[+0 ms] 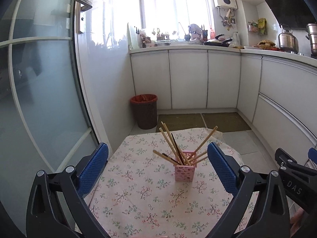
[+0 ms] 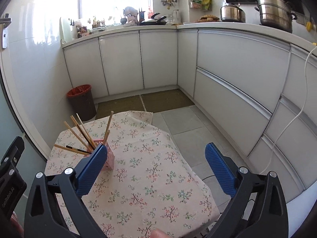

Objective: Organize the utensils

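Note:
A small pink lattice holder stands upright on the table with the floral cloth. Several wooden chopsticks and a dark one stick out of it, fanned apart. My left gripper is open and empty, held back from the holder, which sits between its blue pads. My right gripper is open and empty over the table's right part. In the right wrist view the holder is partly hidden behind the left pad, with the chopsticks above it.
A dark waste bin with a red liner stands on the floor beyond the table by the left wall. White cabinets run along the back and right. The right gripper's body shows at the left view's right edge. Glass door at left.

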Demonstrator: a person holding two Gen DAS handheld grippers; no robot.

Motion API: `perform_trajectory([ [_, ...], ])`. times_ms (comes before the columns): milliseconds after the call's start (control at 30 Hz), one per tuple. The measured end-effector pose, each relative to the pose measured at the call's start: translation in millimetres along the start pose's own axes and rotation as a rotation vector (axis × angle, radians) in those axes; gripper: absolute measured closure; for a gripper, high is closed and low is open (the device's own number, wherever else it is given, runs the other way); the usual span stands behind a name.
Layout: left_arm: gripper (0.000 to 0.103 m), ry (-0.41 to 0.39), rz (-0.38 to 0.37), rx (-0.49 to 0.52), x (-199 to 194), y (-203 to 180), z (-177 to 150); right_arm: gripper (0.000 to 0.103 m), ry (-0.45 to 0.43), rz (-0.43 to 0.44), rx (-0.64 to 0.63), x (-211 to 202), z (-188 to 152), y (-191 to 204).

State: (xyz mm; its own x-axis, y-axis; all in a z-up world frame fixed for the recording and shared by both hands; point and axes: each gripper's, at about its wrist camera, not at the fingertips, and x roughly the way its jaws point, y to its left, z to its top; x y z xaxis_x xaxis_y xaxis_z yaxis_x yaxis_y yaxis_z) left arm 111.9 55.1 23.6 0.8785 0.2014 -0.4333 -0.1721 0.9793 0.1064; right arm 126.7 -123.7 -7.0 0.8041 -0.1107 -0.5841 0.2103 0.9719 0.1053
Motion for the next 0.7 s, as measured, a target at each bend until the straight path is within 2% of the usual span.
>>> perform_trajectory([
  [133,0.007,0.04,-0.036,-0.027,-8,0,-5,0.007,0.027,0.039,0.01,-4,-10,-8],
  [300,0.007,0.014,-0.03,-0.022,-21,-2,-2,0.007,0.011,0.053,0.027,-11,-13,-11],
  [700,0.007,0.028,-0.046,-0.008,-21,-7,-6,0.007,0.002,0.063,0.043,-19,-13,-16],
])
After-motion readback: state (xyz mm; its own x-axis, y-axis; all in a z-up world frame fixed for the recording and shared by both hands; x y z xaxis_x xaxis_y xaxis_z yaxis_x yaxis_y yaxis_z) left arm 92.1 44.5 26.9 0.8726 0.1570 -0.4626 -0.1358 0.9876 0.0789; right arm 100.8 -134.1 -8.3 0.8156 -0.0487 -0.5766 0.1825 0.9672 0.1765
